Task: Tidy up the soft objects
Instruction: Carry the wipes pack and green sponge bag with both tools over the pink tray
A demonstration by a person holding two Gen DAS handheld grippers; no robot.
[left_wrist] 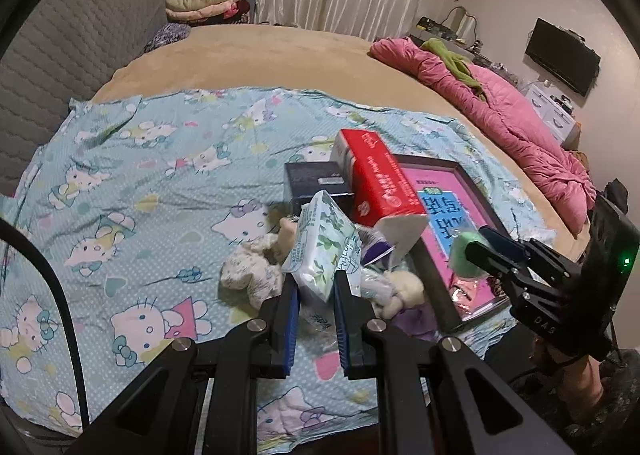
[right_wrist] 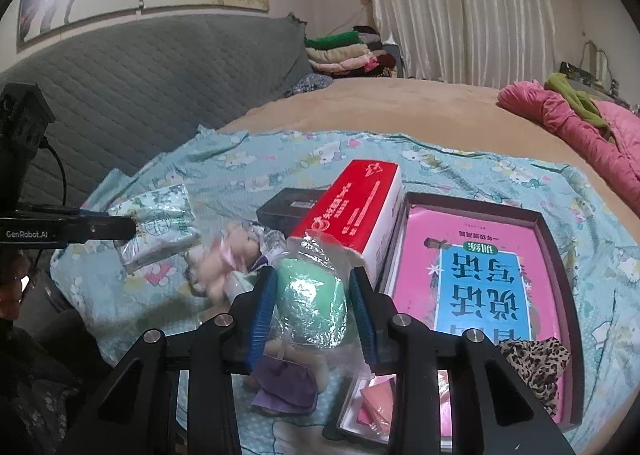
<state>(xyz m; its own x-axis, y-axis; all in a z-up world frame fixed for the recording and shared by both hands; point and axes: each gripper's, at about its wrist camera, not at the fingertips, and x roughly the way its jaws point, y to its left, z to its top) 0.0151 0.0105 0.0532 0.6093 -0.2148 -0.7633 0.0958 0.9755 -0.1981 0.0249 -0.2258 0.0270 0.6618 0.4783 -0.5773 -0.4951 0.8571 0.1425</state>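
Left gripper (left_wrist: 316, 291) clamps my tissue pack (left_wrist: 320, 247), lifted off the sheet (left_wrist: 140, 175) mid-surface; right gripper (right_wrist: 314, 307) grips a wrapped green sponge (right_wrist: 312, 307) beside the tray (right_wrist: 576, 355), apparently for sorting.

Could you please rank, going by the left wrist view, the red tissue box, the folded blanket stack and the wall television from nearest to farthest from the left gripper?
From the left gripper:
1. Red tissue box, just ahead on the patterned sheet.
2. Folded blanket stack, far left by the curtain.
3. Wall television, far right; too close to the stack to call firmly.
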